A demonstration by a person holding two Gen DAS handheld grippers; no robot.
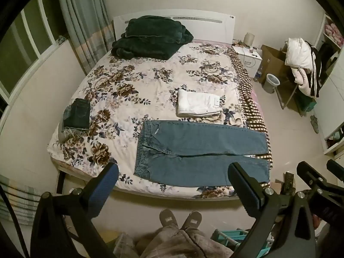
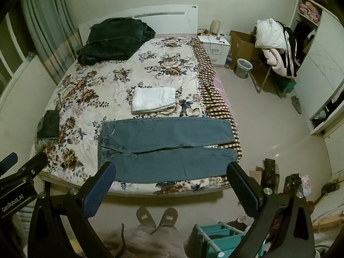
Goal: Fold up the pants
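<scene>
Blue jeans (image 1: 200, 150) lie spread flat near the front edge of the bed (image 1: 129, 99), waist to the left, both legs running right to the bed's right edge. They also show in the right wrist view (image 2: 167, 146). My left gripper (image 1: 174, 176) is open and empty, held high above the bed's front edge. My right gripper (image 2: 172, 176) is open and empty at the same height. It appears at the right edge of the left wrist view (image 1: 316, 172).
Folded white pants (image 1: 198, 102) lie mid-bed behind the jeans. Folded dark jeans (image 1: 78, 114) sit at the bed's left edge. A dark green blanket (image 1: 150, 36) lies by the headboard. Right of the bed stand a nightstand (image 1: 249, 58), a bin (image 1: 272, 83) and a clothes-laden chair (image 1: 301, 64).
</scene>
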